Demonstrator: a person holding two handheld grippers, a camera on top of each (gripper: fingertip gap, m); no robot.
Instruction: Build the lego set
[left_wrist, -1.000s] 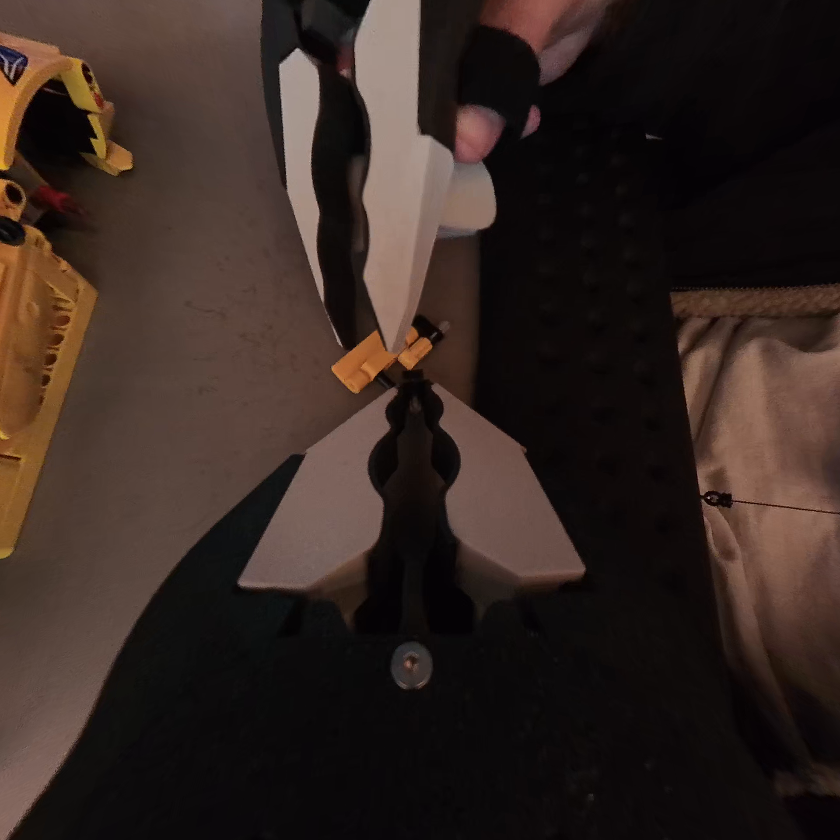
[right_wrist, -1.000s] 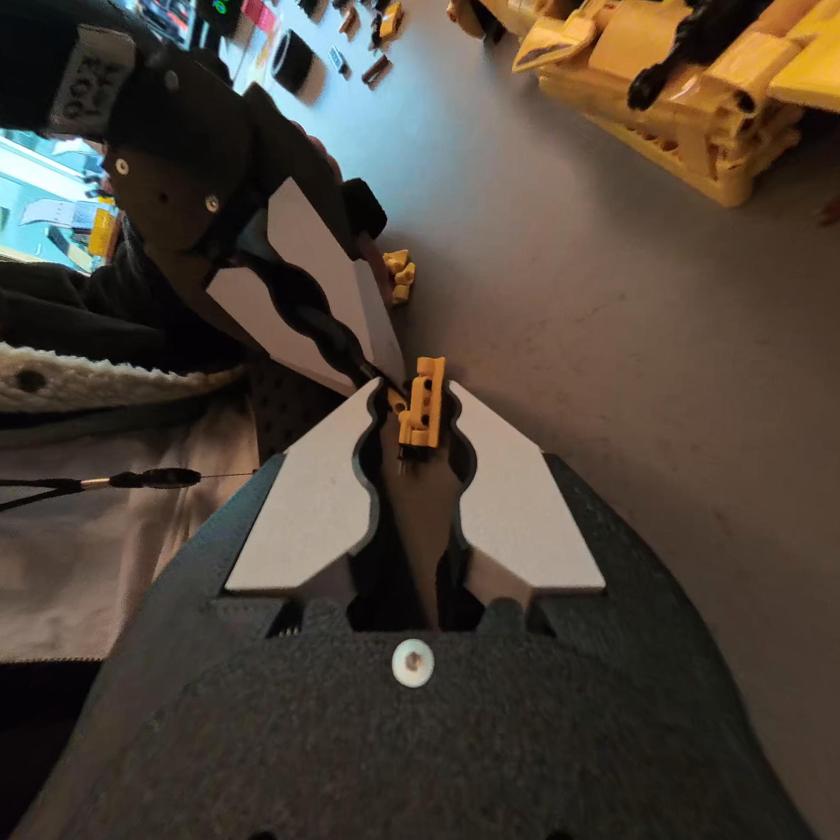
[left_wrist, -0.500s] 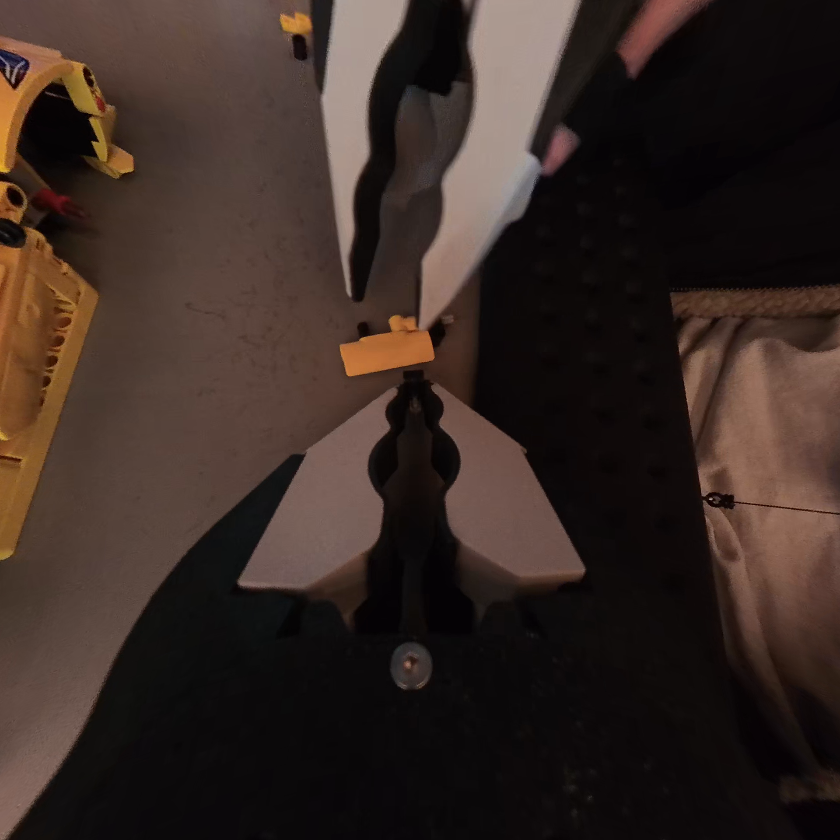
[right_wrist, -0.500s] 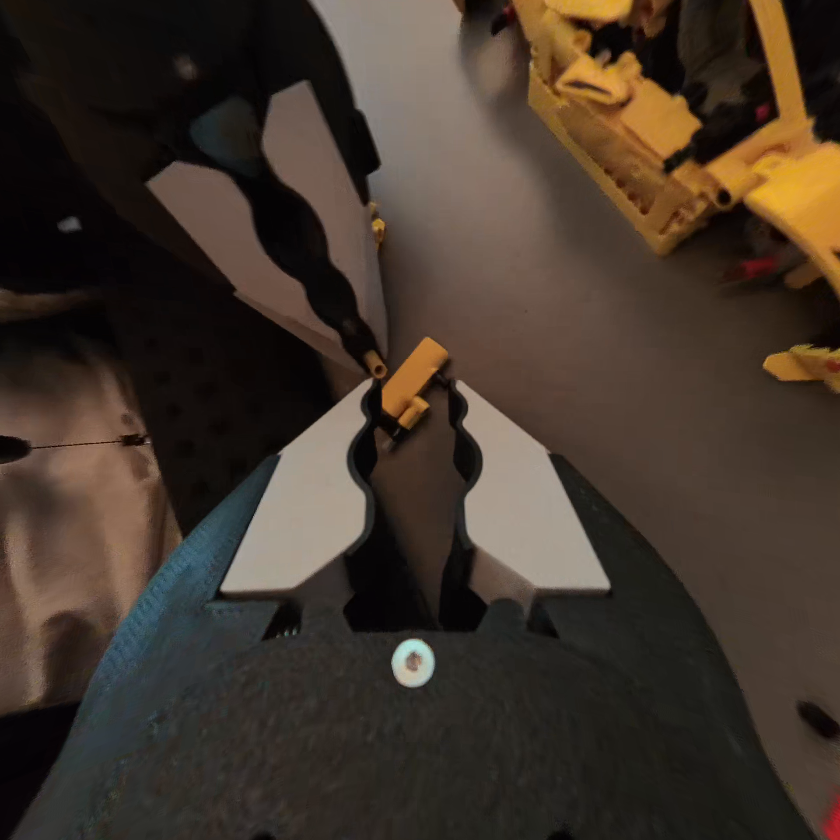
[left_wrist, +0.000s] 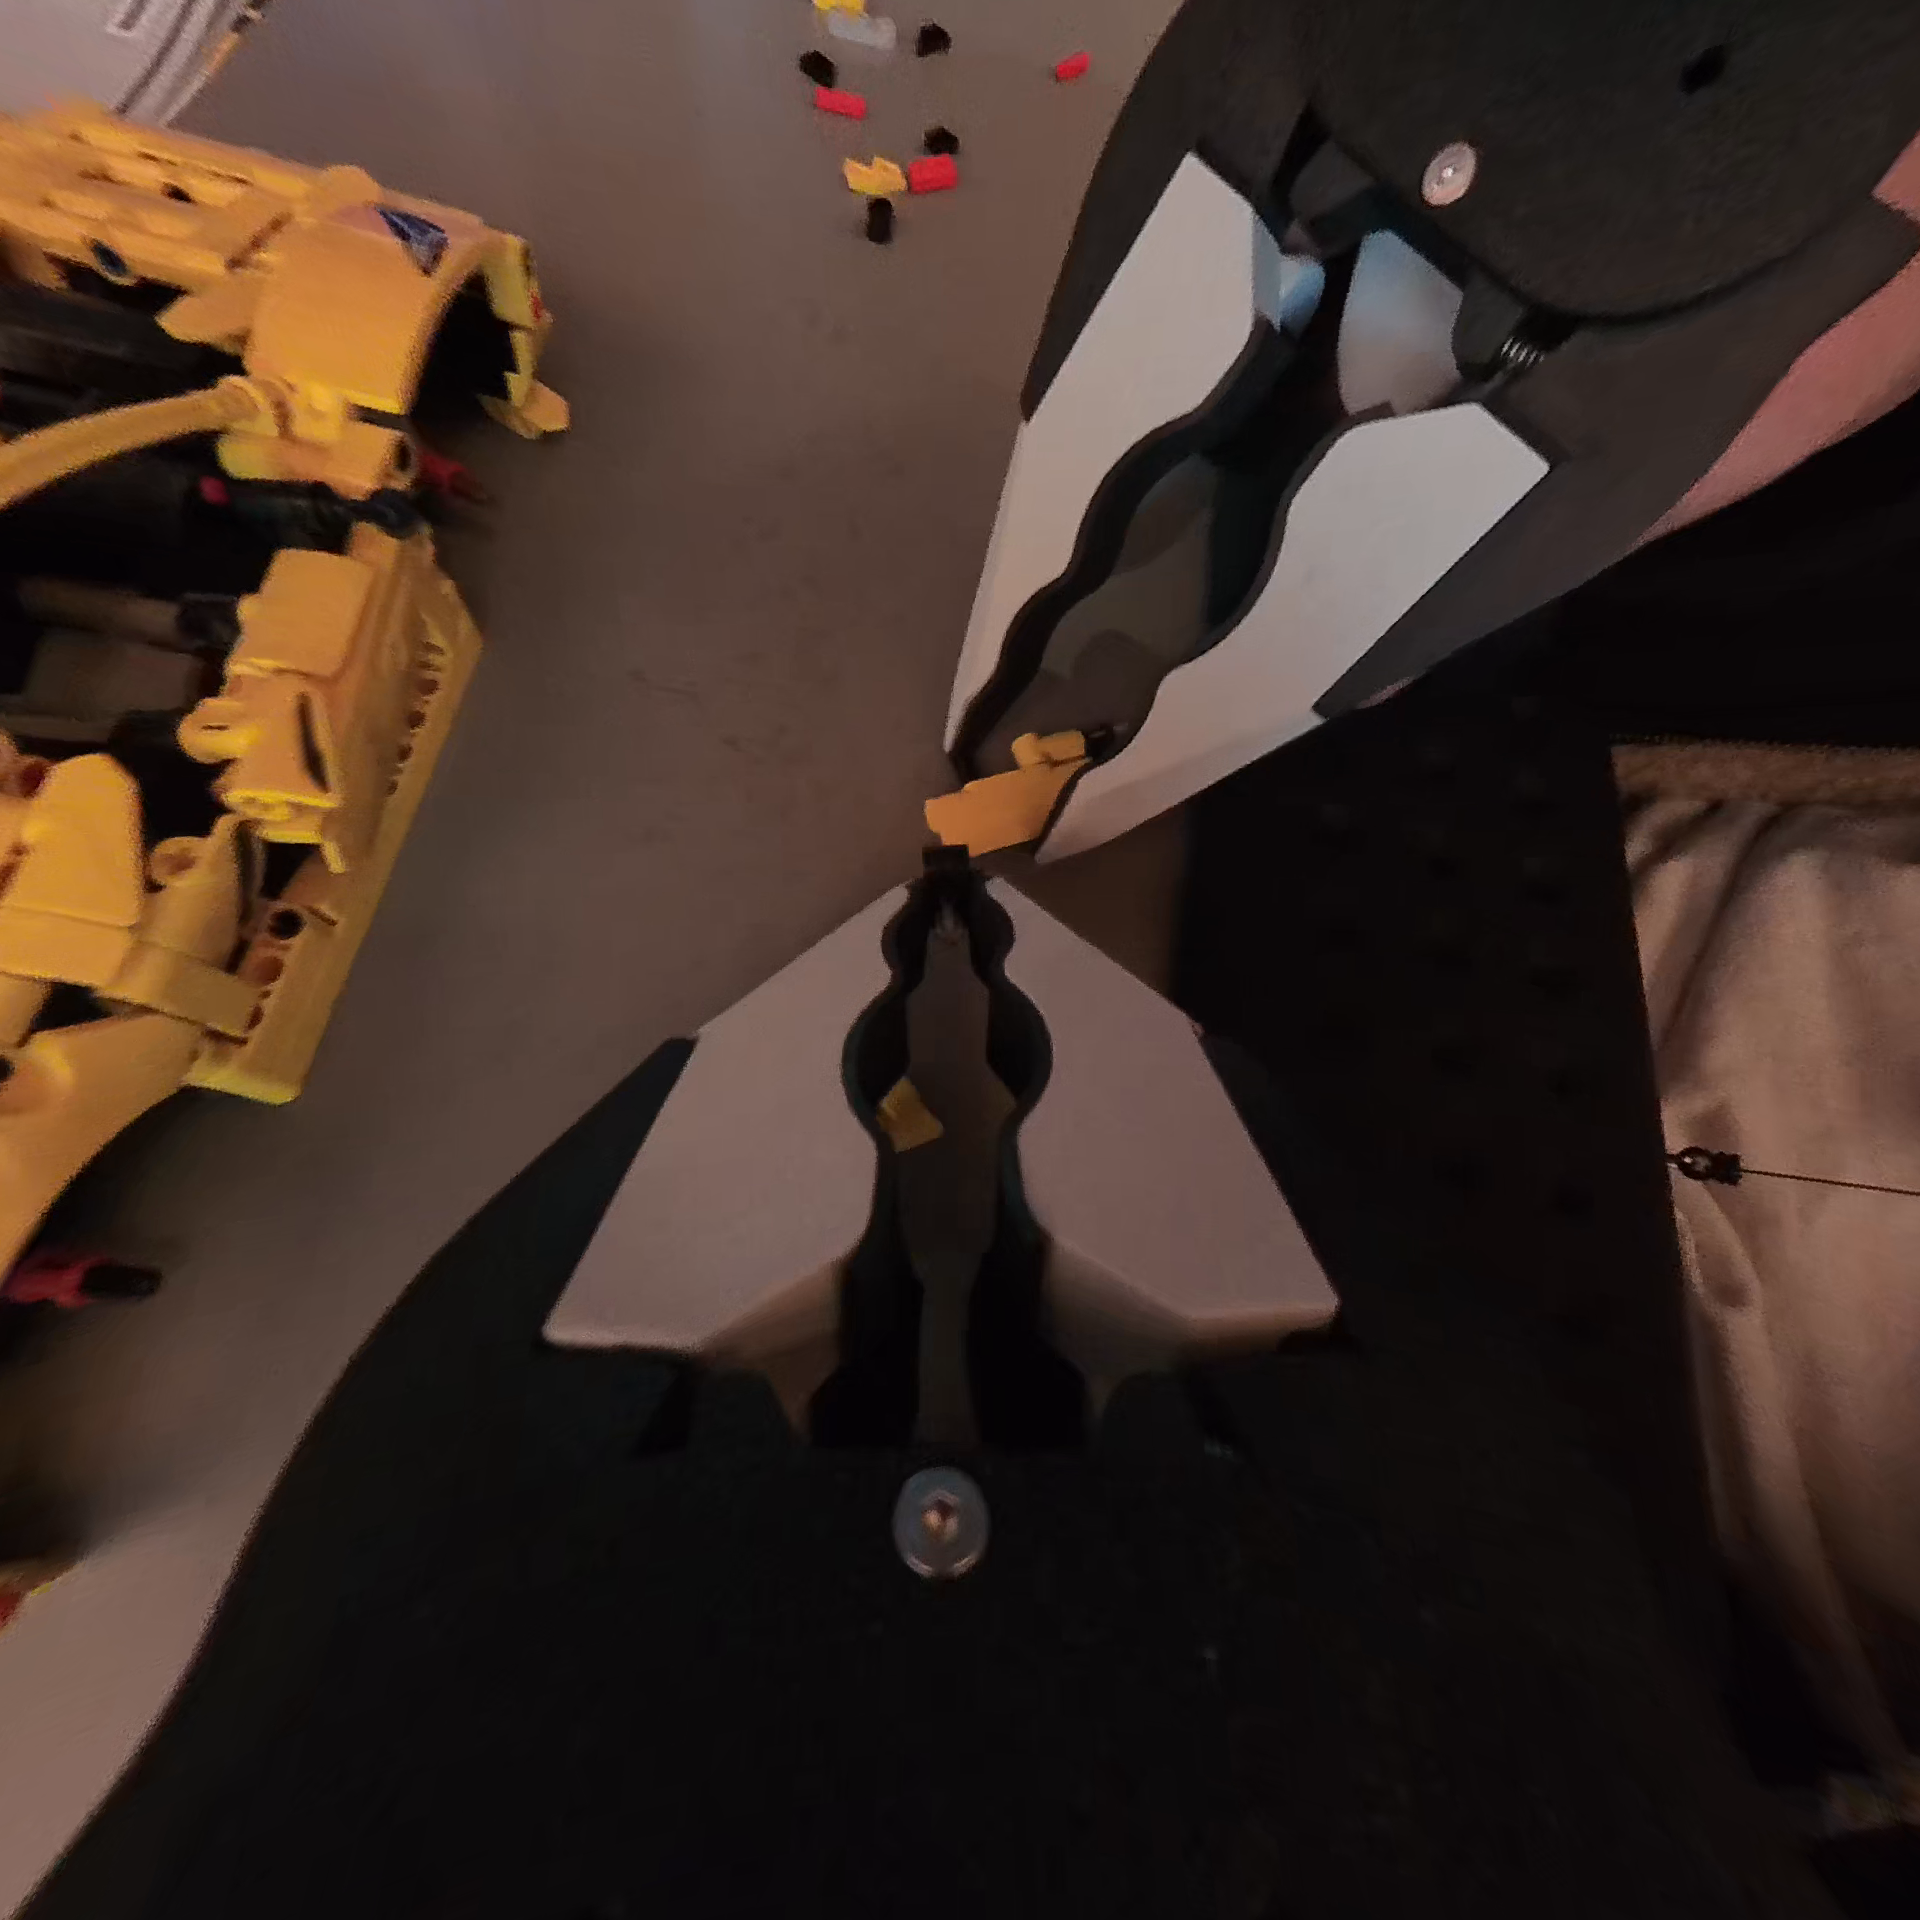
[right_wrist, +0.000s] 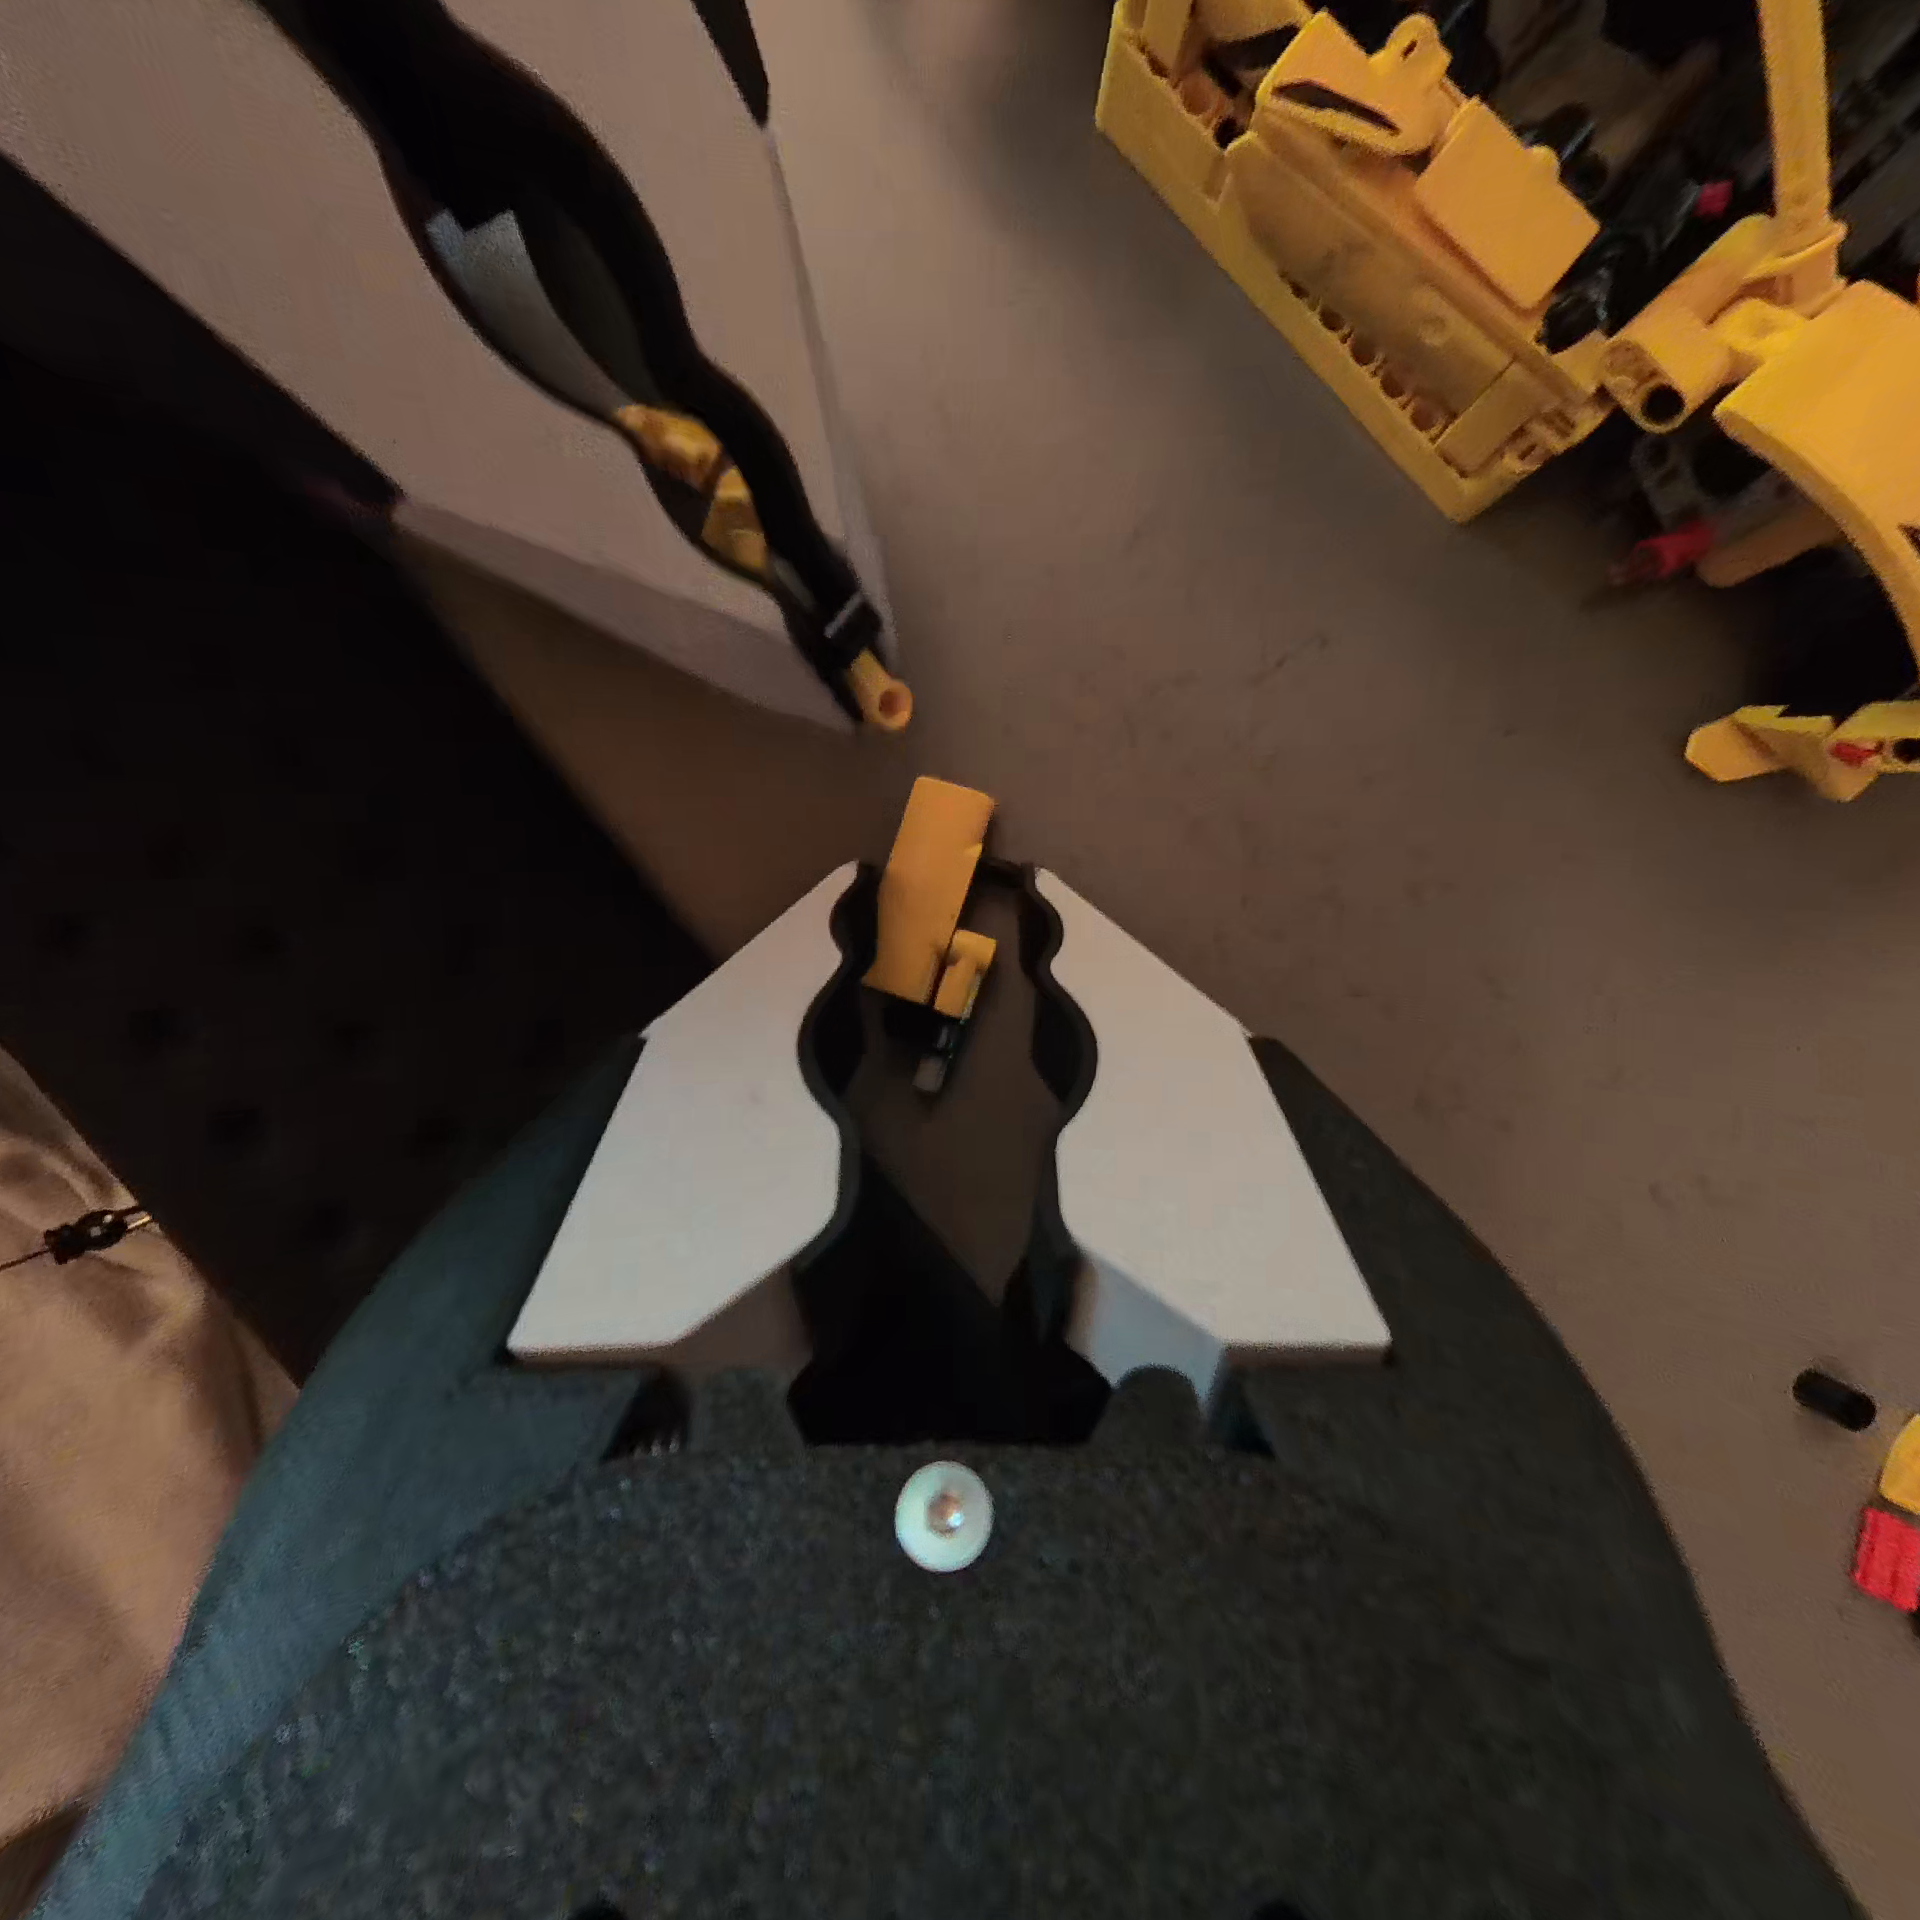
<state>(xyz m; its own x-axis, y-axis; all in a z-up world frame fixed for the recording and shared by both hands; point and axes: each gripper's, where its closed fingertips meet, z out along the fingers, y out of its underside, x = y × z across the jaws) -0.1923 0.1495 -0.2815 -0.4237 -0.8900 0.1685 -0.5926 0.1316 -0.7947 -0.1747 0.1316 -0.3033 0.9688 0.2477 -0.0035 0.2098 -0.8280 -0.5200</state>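
Right hand-held gripper (right_wrist: 940, 883) clamping yellow piece (right_wrist: 930, 894), left hand-held gripper (left_wrist: 951, 883) pinching pin (right_wrist: 868, 681), tips apart

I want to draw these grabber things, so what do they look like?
Each one is the same. The left gripper and the right gripper have a rough, grainy black body, a round silver screw in the middle, and two pale grey fingers shaped like pointed wedges. Wavy black rubbery pads line the inner edges. A small coil spring shows at one finger's base.
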